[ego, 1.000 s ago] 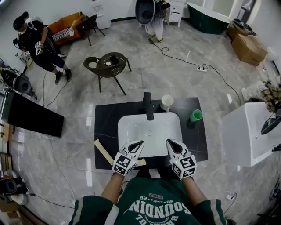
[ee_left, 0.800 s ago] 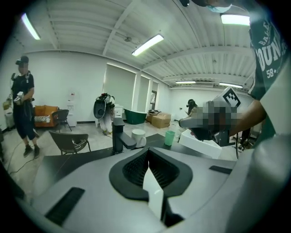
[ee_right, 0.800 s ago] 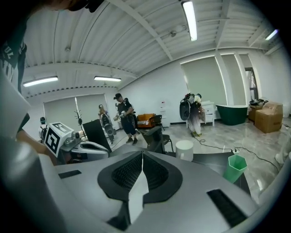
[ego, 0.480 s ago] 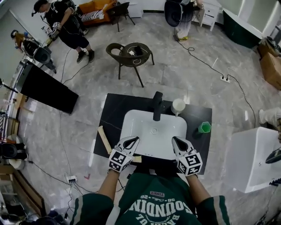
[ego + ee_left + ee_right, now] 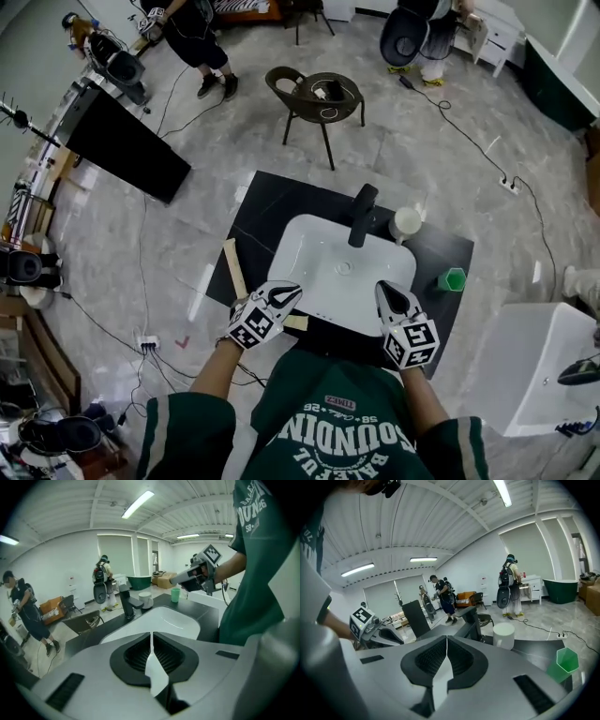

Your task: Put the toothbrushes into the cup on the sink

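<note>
A white basin [image 5: 323, 272] is set in a black counter [image 5: 258, 220]. Behind it stand a black faucet [image 5: 361, 214] and a white cup [image 5: 406, 223], with a green cup [image 5: 452, 279] at the counter's right. No toothbrush shows in any view. My left gripper [image 5: 286, 293] hovers at the basin's front left rim, jaws shut and empty. My right gripper [image 5: 387, 288] is at the front right rim, also shut with nothing in it. The left gripper view looks over the left gripper [image 5: 151, 634] to the faucet [image 5: 125, 603] and both cups. The right gripper [image 5: 446, 640] faces the white cup [image 5: 503, 634].
A wooden strip [image 5: 233, 269] lies off the counter's left front corner. A white cabinet [image 5: 539, 366] stands to the right. A round chair [image 5: 319, 98], a black panel [image 5: 122, 141], floor cables and several people are further back.
The head view has swung, so the counter now sits tilted and further right. Both shut grippers stay at the basin's front rim; the left one has dipped a little toward the front left corner.
</note>
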Demonstrator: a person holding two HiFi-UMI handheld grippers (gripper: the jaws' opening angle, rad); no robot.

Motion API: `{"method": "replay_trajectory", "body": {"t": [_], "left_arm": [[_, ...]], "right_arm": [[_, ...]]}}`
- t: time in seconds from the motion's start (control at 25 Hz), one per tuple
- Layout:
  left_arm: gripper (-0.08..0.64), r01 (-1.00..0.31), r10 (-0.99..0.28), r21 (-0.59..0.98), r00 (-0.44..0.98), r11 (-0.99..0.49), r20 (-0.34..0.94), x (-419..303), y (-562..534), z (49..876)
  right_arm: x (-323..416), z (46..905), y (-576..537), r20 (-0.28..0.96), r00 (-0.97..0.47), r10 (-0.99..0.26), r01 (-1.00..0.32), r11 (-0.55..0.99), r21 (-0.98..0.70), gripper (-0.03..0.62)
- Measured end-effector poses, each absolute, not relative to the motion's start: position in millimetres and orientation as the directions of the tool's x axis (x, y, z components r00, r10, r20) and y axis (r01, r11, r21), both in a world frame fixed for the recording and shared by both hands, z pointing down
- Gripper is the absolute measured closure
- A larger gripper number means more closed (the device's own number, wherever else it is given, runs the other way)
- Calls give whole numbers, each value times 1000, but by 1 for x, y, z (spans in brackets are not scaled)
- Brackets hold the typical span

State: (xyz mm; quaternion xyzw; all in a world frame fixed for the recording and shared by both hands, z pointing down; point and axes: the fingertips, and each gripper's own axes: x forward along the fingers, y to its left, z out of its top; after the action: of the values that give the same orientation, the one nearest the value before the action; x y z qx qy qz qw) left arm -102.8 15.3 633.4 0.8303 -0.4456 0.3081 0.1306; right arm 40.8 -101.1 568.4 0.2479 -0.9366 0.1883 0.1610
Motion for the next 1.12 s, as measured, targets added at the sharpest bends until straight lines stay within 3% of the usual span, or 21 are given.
{"method": "replay_trajectory", "body": {"t": [0.2,0.56,0.92,1.12], "left_arm": [[546,-735,-531,-4,485,-678,695,-93,37,664],[432,-607,-277,148,549,-781,789,-82,78,715],[394,-445,25,306,534,-842,845,-65,116,755],[377,-381,129,336,475,-861,870,-59,119,773]], "right_arm": [[36,572,-98,409,-821,-398,-524,810,-264,551],[34,575,-91,418,-804,-422,-557,782,-281,551],[43,577,-83,432,-781,-450,-592,754,-285,551],[52,576,-80,434,-766,-474,-617,731,-291,551]]}}
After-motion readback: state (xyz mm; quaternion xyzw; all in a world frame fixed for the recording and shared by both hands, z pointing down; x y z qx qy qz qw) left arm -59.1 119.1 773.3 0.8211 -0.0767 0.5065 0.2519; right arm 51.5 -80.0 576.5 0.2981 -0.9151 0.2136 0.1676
